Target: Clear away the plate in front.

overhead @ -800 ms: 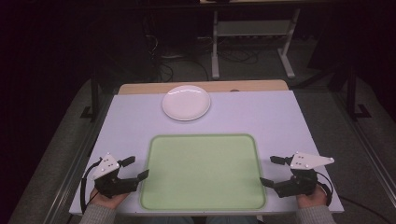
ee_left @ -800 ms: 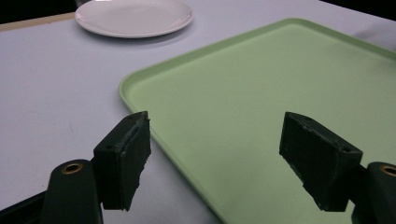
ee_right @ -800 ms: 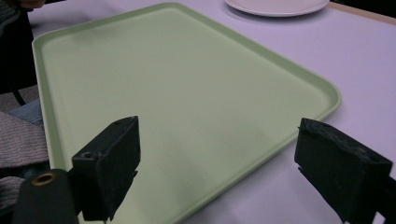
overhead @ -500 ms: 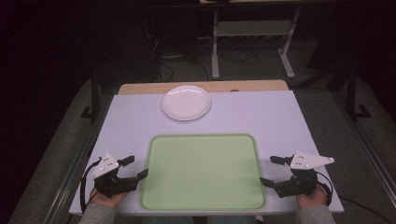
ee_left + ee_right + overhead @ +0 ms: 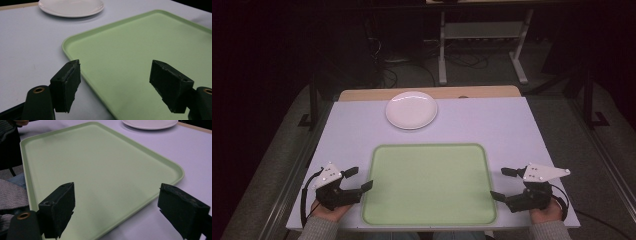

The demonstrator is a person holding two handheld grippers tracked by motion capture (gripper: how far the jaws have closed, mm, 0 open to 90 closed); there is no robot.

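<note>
A green tray (image 5: pixel 429 184) lies flat on the bench (image 5: pixel 492 125) between the left gripper (image 5: pixel 359 178) and right gripper (image 5: pixel 503 183), whose spread, empty fingers (image 5: pixel 67 83) flank its side edges.

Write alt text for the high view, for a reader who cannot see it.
A pale green tray lies empty at the near edge of a white table, with an open gripper at each side: the left gripper by its left rim and the right gripper by its right rim, neither touching it. A white plate sits empty beyond the tray.
</note>
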